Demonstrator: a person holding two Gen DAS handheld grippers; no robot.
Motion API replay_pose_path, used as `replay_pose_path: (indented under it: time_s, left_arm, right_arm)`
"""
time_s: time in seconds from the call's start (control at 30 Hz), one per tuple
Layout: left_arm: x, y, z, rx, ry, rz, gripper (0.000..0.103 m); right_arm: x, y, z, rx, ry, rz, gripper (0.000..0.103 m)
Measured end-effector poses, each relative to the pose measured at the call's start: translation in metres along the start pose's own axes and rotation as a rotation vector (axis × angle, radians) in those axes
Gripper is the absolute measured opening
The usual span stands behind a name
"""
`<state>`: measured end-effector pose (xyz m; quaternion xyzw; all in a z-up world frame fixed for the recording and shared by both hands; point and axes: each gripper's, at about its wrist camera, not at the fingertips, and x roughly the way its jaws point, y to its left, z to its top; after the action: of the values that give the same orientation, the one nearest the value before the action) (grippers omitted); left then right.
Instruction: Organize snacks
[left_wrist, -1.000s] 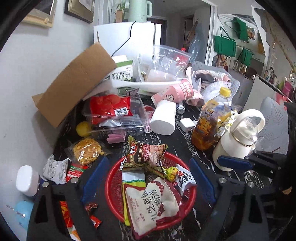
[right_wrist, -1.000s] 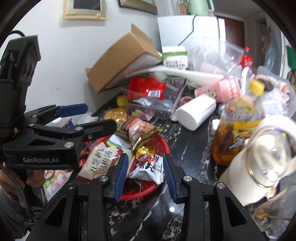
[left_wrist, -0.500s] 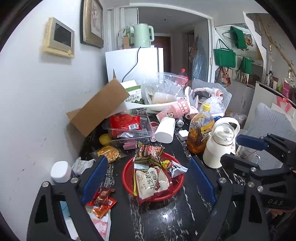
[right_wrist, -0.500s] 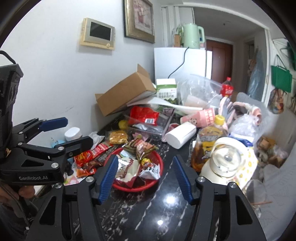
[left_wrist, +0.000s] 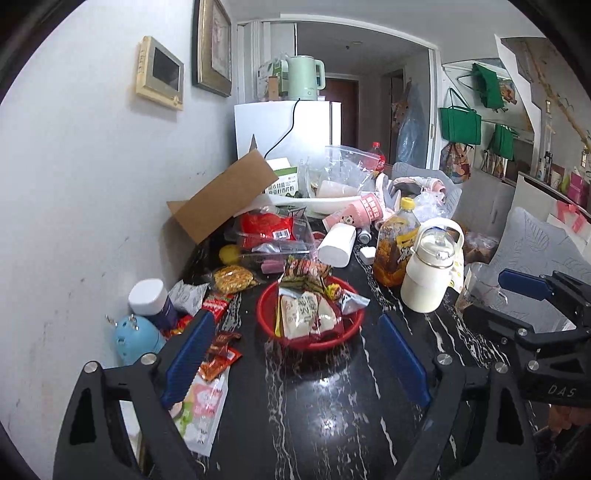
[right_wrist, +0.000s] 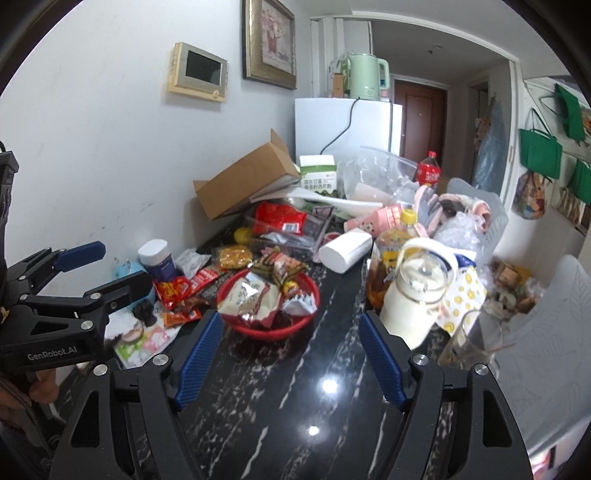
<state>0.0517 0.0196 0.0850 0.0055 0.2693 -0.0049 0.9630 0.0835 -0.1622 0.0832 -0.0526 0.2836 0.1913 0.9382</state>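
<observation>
From the left wrist, the left gripper (left_wrist: 295, 354) hangs spread and empty above the black marble table (left_wrist: 332, 424), with the red basket (left_wrist: 266, 314) beyond its tips piled with snack packets (left_wrist: 303, 310). From the right wrist, the right gripper (right_wrist: 291, 354) is likewise spread and empty, the same basket (right_wrist: 258, 330) lying between and beyond its fingers, a clear plastic box (right_wrist: 295, 236) holding a red packet (right_wrist: 280, 216) farther back.

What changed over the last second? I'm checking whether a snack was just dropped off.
Both grippers drew back and up from the red basket, which now looks smaller. The right gripper opened wider; the left gripper stayed open. Neither holds anything. The packets in the basket and the loose packets beside it lie as before.
</observation>
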Motion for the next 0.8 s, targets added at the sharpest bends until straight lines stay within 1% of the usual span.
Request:
replay_pose_path:
  time_s: [0.2, 0.37, 0.53, 0.8]
  left_arm:
    - [-0.003, 0.004, -0.021, -0.038, 0.031, -0.014, 0.090]
    - [-0.001, 0.005, -0.034, -0.051, 0.059, -0.025, 0.090]
    - [0.000, 0.004, -0.037, -0.050, 0.068, -0.021, 0.090]
    - [0.001, 0.002, -0.035, -0.043, 0.069, -0.023, 0.090]
  right_arm:
    - [0.000, 0.005, -0.024, 0.027, 0.037, -0.005, 0.076]
    - [0.004, 0.013, -0.037, 0.028, 0.068, -0.002, 0.076]
    - [0.005, 0.016, -0.042, 0.033, 0.081, -0.004, 0.076]
    - [0.005, 0.016, -0.042, 0.029, 0.084, -0.006, 0.076]
